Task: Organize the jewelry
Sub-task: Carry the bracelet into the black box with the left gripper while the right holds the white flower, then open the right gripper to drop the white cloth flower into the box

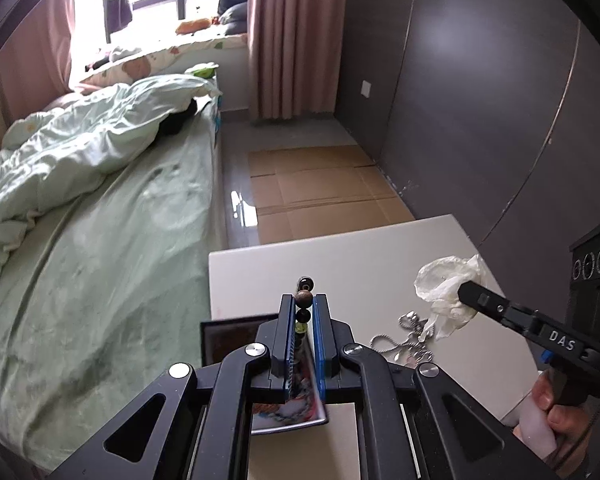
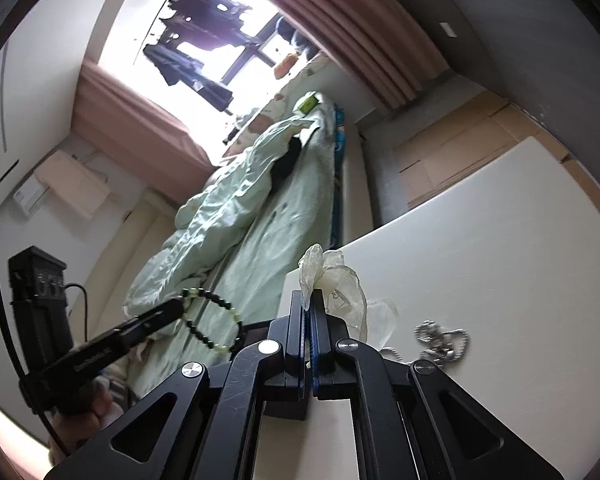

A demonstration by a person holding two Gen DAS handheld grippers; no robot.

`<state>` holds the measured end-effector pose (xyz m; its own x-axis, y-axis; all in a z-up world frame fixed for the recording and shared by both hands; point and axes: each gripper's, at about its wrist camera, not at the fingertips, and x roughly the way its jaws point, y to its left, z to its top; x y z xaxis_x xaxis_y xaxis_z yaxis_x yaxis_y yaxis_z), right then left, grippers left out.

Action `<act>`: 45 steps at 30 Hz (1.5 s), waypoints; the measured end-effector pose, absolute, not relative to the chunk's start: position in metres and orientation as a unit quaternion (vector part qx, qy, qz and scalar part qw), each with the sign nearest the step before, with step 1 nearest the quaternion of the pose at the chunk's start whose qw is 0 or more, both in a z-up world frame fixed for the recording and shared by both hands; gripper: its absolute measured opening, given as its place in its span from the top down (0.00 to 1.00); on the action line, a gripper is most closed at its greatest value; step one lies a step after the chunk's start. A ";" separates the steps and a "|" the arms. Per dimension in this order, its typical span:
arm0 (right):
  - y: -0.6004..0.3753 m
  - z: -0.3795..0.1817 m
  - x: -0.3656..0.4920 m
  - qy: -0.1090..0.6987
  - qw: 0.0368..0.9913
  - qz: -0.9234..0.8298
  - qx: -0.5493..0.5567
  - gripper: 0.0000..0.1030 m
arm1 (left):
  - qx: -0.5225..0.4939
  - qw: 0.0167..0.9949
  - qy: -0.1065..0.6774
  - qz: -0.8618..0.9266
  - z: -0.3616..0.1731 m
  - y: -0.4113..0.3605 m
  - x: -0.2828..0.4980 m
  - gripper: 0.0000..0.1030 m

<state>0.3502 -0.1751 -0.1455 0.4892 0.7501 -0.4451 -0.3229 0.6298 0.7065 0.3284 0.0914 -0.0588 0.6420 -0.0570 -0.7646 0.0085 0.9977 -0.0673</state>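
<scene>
Standing beside the bed (image 1: 100,240), the white table (image 1: 340,256) carries a silver chain (image 1: 404,340); above it the right gripper (image 2: 310,300) pinches a clear bag (image 2: 340,280), the left gripper (image 1: 304,300) a bead bracelet (image 2: 216,320)
</scene>
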 end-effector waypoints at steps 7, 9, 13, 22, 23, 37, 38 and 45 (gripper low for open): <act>-0.146 -0.146 0.345 0.397 0.813 0.344 0.252 0.96 | -0.042 0.898 0.437 -0.003 -0.082 0.114 0.323 0.91; -0.139 -0.146 0.344 0.400 0.812 0.346 0.247 0.96 | -0.049 0.897 0.440 -0.001 -0.087 0.120 0.323 0.91; -0.129 -0.147 0.341 0.405 0.809 0.353 0.238 0.96 | -0.058 0.886 0.460 0.002 -0.098 0.128 0.324 0.91; -0.102 -0.146 0.339 0.411 0.799 0.375 0.227 0.96 | -0.130 0.870 0.476 0.007 -0.113 0.162 0.314 0.28; -0.098 -0.145 0.339 0.410 0.797 0.380 0.228 0.96 | -0.136 0.871 0.471 0.007 -0.112 0.165 0.312 0.27; -0.040 -0.141 0.334 0.407 0.758 0.456 0.229 0.91 | -0.156 0.881 0.444 0.045 -0.092 0.204 0.281 0.27; -0.034 -0.143 0.335 0.418 0.749 0.463 0.221 0.82 | -0.157 0.882 0.442 0.048 -0.091 0.205 0.279 0.27; -0.058 -0.147 0.335 0.432 0.757 0.428 0.239 0.26 | -0.159 0.892 0.422 0.038 -0.080 0.198 0.267 0.27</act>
